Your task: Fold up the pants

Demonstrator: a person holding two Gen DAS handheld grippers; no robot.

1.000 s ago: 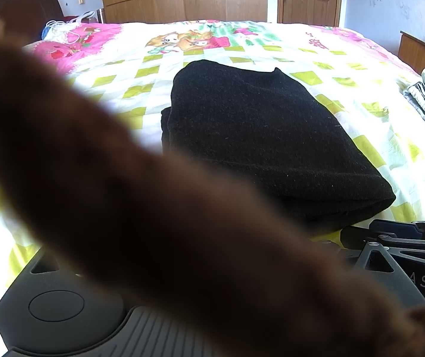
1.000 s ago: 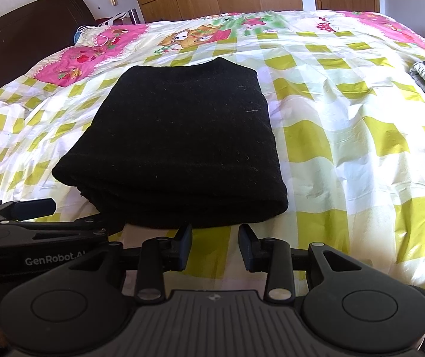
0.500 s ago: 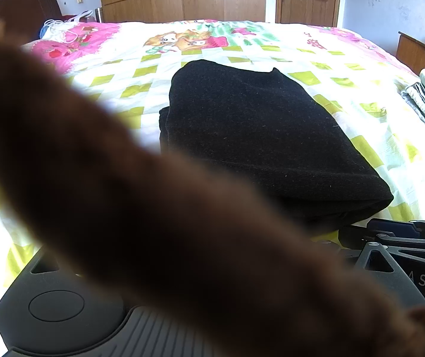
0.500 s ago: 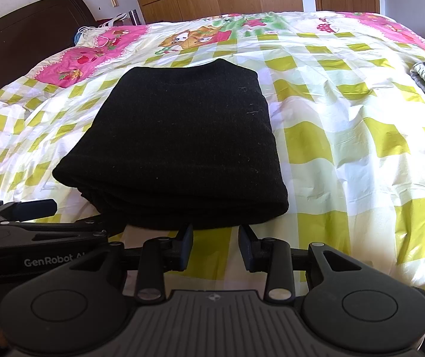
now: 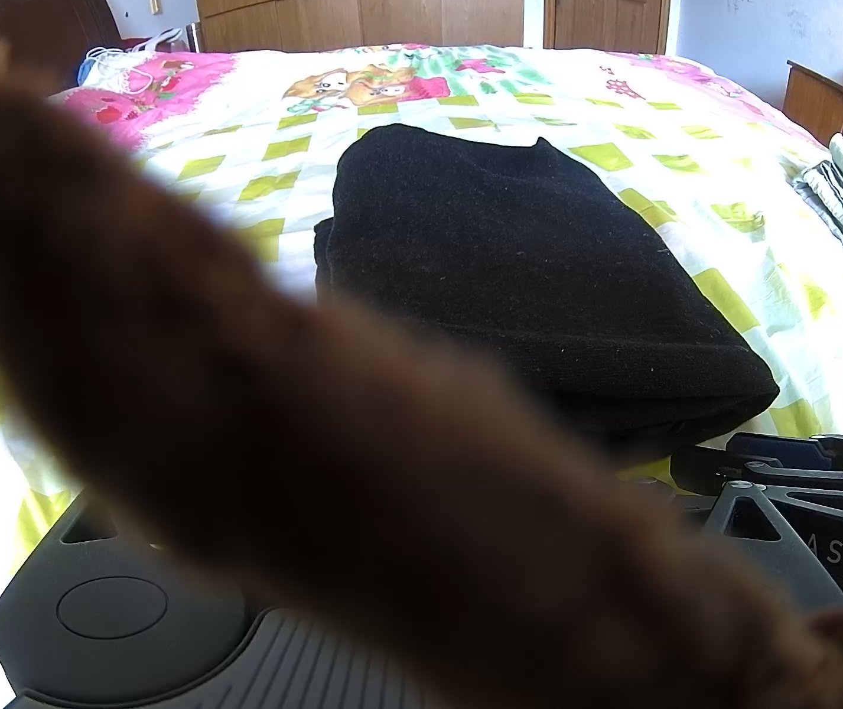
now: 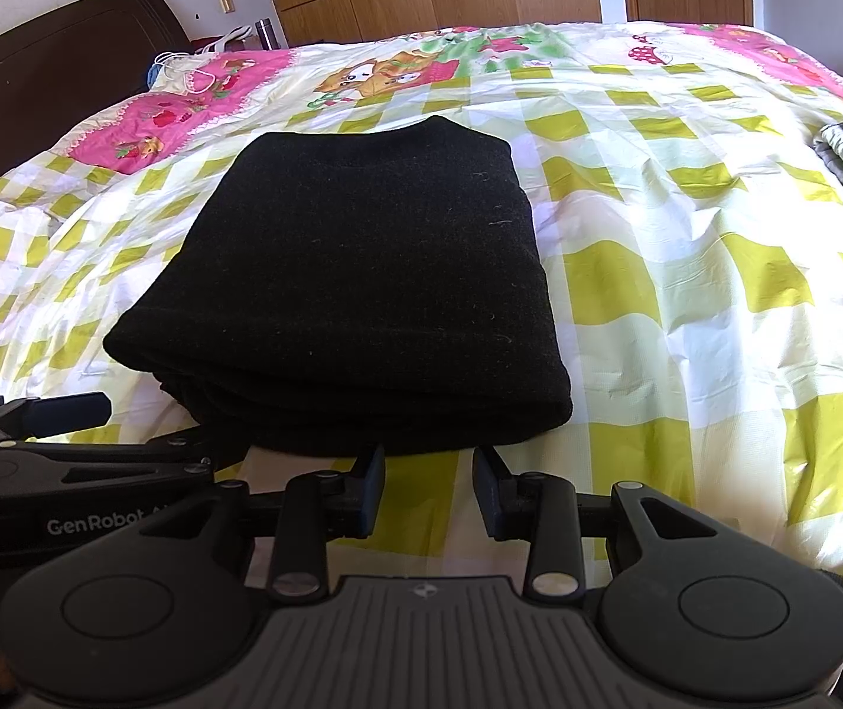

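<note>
— Left wrist view: what do you see?
— A blurred brown sleeve (image 5: 303, 443) hides your left gripper's fingers; I cannot tell its grip. The folded black pants (image 6: 356, 289) lie on the checked bedspread (image 6: 687, 295), and your right gripper (image 6: 428, 487) hovers just before them, parted and empty

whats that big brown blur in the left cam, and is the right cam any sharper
Left wrist view: a blurred, out-of-focus brown furry strip close to the lens hides the left gripper's fingers. Right wrist view: sharp throughout, folded black knit pants crisp, right gripper clear, edges fisheye-bent.
</note>
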